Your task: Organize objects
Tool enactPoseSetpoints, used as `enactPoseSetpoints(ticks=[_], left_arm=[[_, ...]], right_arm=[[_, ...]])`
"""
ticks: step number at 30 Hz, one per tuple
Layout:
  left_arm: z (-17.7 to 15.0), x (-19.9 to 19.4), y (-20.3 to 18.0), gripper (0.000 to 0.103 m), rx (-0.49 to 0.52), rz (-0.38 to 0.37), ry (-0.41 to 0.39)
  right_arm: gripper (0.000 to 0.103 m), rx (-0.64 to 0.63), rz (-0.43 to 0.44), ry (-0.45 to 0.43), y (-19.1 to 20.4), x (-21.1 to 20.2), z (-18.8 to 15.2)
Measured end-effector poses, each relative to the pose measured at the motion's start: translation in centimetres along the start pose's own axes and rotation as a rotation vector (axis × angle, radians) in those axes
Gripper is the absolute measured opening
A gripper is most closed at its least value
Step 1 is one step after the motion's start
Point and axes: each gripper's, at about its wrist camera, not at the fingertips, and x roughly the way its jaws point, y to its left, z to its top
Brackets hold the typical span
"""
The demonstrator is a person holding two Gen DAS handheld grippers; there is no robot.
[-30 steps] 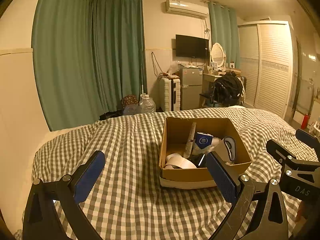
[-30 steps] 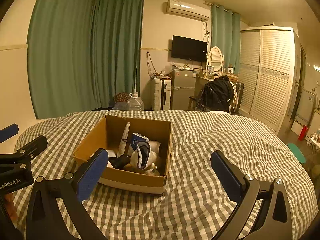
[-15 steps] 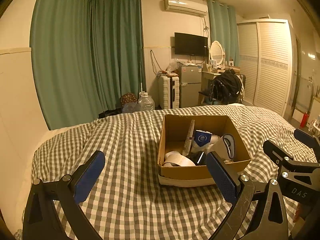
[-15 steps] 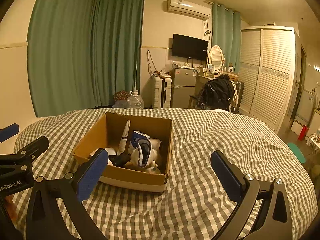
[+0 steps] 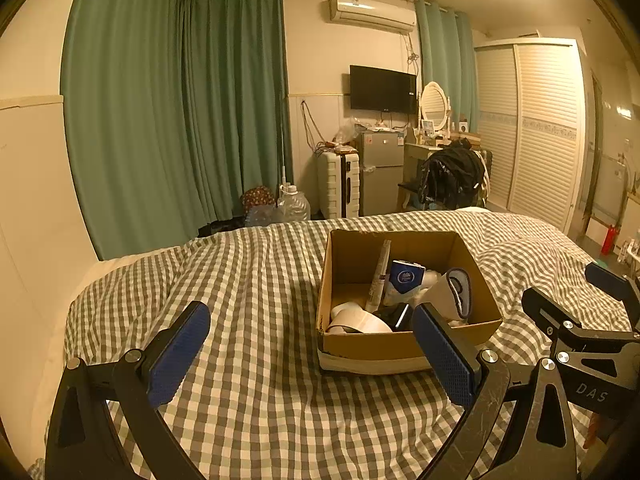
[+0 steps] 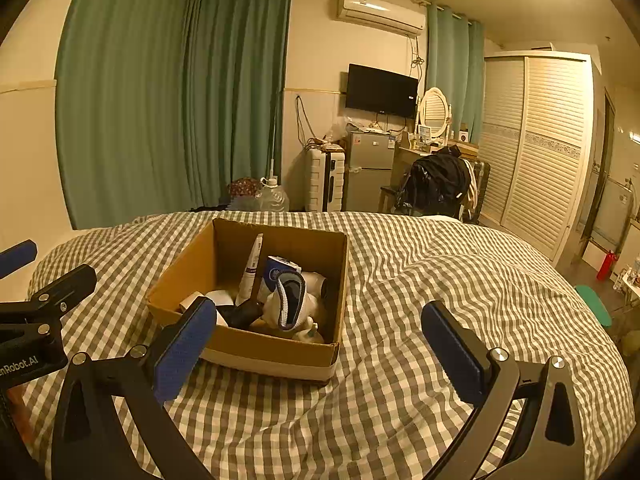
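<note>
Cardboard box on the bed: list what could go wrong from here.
1. The box sits on a soft, wrinkled checked cover; pressing a wall could tip it.
2. The tube leans upright among loose items and may topple when a neighbour is pulled.
3. Both grippers, left and right, are open side by side and could collide over the box.

An open cardboard box (image 5: 404, 344) is set on the checked bedspread and is filled with jumbled items (an upright white tube (image 6: 251, 270), a blue carton (image 5: 406, 277), a grey-trimmed pouch (image 6: 290, 298)).
</note>
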Motion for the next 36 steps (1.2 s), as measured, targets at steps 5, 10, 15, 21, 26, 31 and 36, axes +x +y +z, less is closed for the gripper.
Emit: enactPoseSetpoints(ticks=[5,10,15,21,26,31,36], left_arm=[[0.01,-0.05,-0.05,0.103,0.003,0.001,0.000],[0.01,-0.12,-0.02,0.103,0.003,0.005,-0.007],[0.05,-0.09,0.05,0.103,0.003,0.011,-0.002],[0.05,0.00,0.00,0.103,0.009,0.013,0.000],[-0.06,0.04,-0.07,0.103,0.014,0.011,0.003],[-0.09,0.12,-0.08,0.103,0.012,0.009,0.002],[-0.12,0.22,-0.07,0.103,0.012,0.009,0.004]], right_arm=[[0.103,0.001,0.000,0.003,0.03,-0.02,-0.03],[0.103,-0.001,0.001,0.007,0.21,0.05,-0.10],[0.103,-0.001,0.002,0.011,0.20,0.11,-0.20],[0.103,0.002,0.001,0.006,0.12,0.11,-0.14],[0.103,0.002,0.002,0.008,0.08,0.05,-0.16],[0.103,0.000,0.002,0.010,0.10,0.04,-0.16],[0.103,-0.001,0.002,0.013,0.10,0.09,-0.16]])
